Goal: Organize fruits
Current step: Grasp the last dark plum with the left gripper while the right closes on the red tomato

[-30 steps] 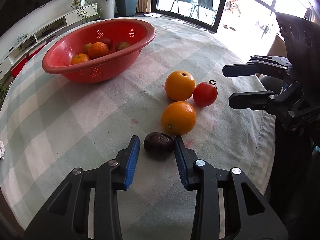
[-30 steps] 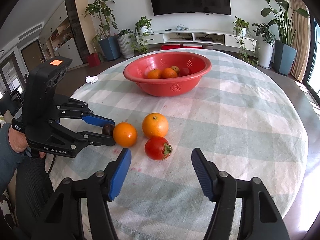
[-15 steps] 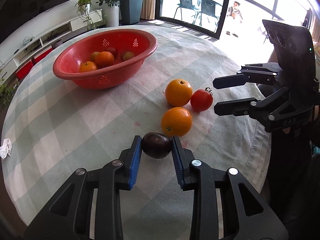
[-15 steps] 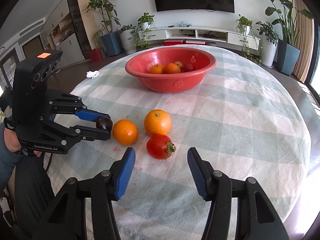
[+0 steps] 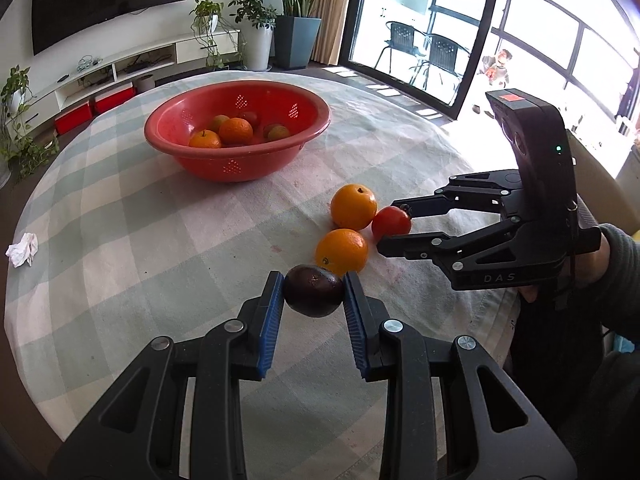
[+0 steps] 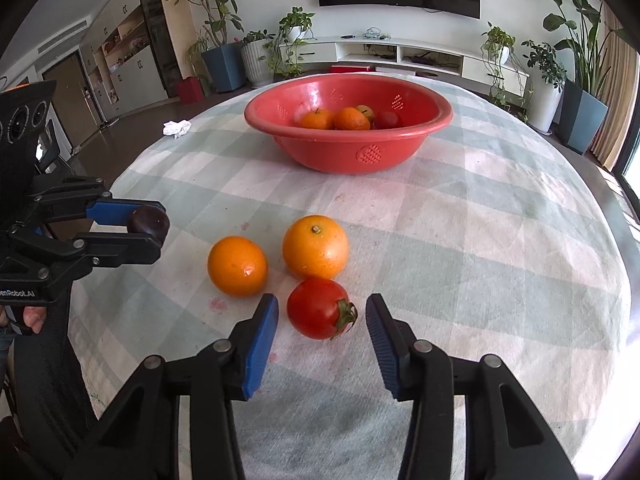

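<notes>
**Fruits half sorted: dark one gripped, tomato being closed in on**

Nearest the left wrist camera, a dark purple fruit (image 5: 314, 290) is clamped between the blue pads of the left gripper (image 5: 313, 303) and is held clear of the checked tablecloth (image 5: 132, 248). From the right wrist view the same fruit (image 6: 147, 221) can be seen pinched at the tips of that gripper (image 6: 141, 227), off at the left edge of the table.

Just ahead of the right gripper (image 6: 322, 320), a red tomato (image 6: 319, 307) is sat on the cloth between the two fingers, with a gap left on each side, so nothing is gripped there. Those jaws have just been closing in but are not pressed on it.

A bit further on, two oranges are lying on the cloth: one (image 6: 237, 265) to the left, a bigger one (image 6: 315, 246) just behind the tomato, close enough that contact can't be ruled out.

Further back, a red colander bowl (image 6: 348, 148) is parked mid-table, with a few small oranges and other fruit piled inside. A crumpled white tissue (image 6: 176, 127) is left near the table's far left edge.
</notes>
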The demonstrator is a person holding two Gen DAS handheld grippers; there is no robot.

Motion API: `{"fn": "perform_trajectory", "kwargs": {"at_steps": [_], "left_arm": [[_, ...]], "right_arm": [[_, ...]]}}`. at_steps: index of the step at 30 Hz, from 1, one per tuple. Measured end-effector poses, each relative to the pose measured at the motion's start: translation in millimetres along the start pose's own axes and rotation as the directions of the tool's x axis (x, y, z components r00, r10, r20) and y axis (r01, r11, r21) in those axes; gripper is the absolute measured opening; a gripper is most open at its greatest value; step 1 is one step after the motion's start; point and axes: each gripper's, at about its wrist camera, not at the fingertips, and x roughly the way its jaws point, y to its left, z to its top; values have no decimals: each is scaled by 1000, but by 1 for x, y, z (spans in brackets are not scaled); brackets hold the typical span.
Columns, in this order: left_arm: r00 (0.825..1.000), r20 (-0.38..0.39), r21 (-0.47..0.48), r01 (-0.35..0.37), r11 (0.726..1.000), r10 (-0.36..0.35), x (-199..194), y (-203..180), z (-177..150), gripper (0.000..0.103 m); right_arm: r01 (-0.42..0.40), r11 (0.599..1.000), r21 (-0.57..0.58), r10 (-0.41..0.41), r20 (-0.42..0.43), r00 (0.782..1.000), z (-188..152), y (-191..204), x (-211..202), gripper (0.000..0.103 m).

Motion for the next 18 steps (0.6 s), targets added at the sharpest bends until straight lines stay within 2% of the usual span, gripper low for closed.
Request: {"fn": "perform_trajectory", "kwargs": {"at_steps": [9, 18], "left_arm": [[1000, 5, -25, 7, 1000, -7, 4, -4, -4, 28], [1000, 29, -59, -10, 998, 11, -4, 7, 0, 28]], "right_arm": [[19, 1000, -18, -19, -5, 1000, -1, 1, 3, 38], [-8, 1000, 21, 7, 11, 1000, -4, -3, -10, 35]]}}
